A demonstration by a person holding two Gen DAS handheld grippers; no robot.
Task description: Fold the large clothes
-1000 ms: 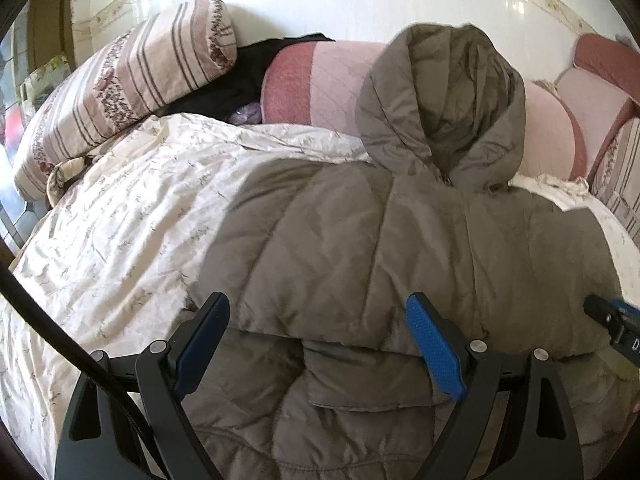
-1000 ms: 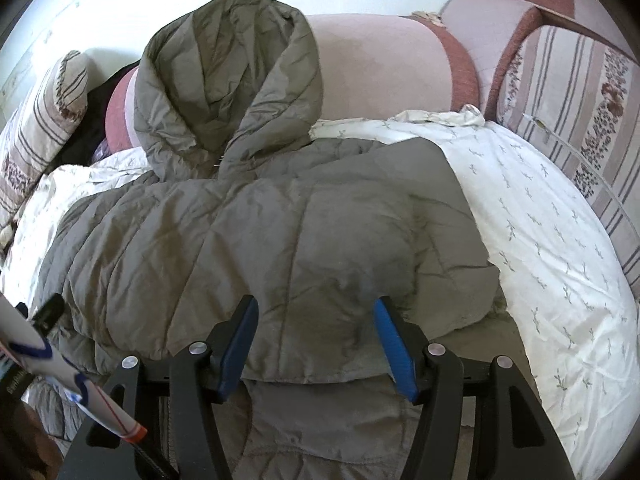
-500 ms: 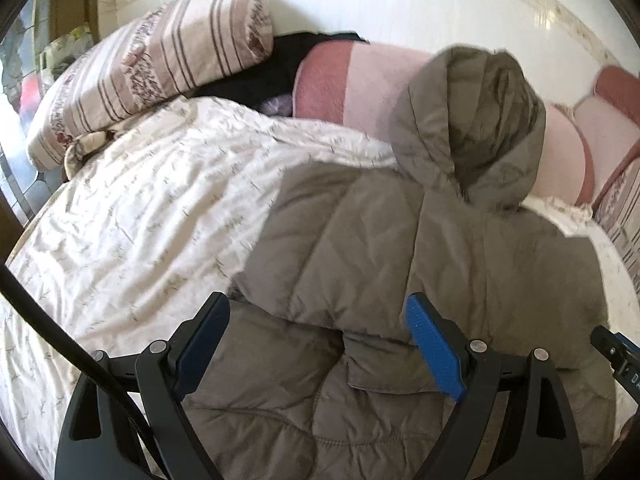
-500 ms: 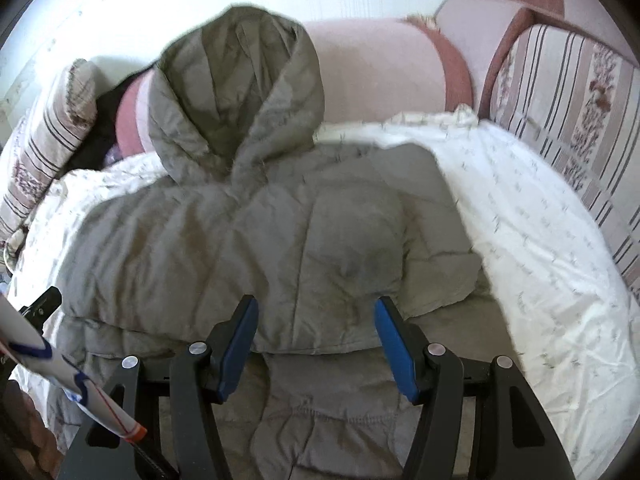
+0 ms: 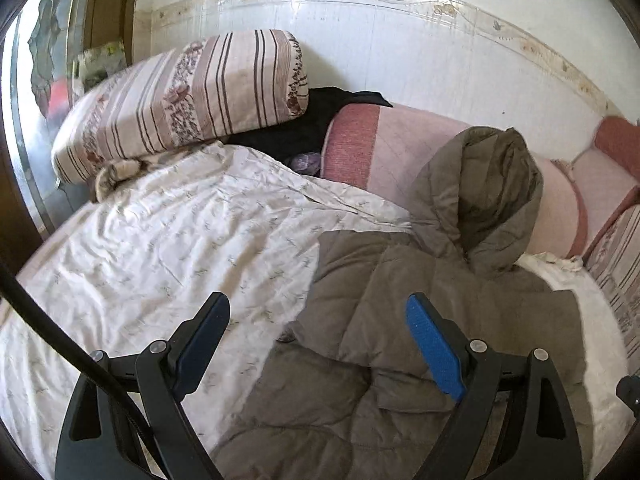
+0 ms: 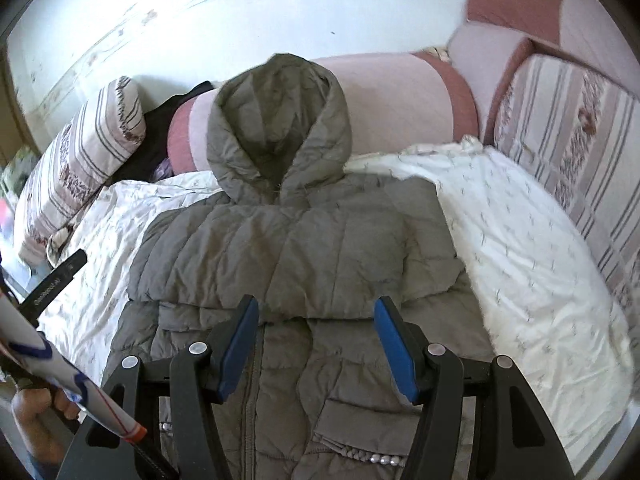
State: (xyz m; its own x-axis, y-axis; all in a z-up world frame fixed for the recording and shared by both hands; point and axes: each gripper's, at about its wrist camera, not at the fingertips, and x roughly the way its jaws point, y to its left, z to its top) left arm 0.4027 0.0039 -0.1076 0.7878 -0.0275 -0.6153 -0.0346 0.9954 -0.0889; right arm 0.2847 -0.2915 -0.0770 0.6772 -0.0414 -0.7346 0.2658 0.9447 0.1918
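A grey-brown quilted hooded jacket [image 6: 304, 256] lies flat on the bed with both sleeves folded across its chest. Its hood [image 6: 280, 132] leans against a pink bolster. The jacket also shows at the right of the left wrist view [image 5: 420, 320]. My left gripper [image 5: 316, 344] is open and empty, above the jacket's left edge and the sheet. My right gripper [image 6: 316, 340] is open and empty, above the jacket's front below the folded sleeves.
A white patterned sheet [image 5: 168, 248] covers the bed. A striped pillow [image 5: 180, 96] and dark clothing [image 5: 316, 120] lie at the head, left. A pink bolster [image 6: 404, 100] and striped cushions [image 6: 572, 128] line the back and right. A tiled wall [image 5: 400, 40] stands behind.
Both grippers have pulled back and up from the jacket. The left gripper has also swung left, so more bare sheet shows. The jacket lies unmoved.
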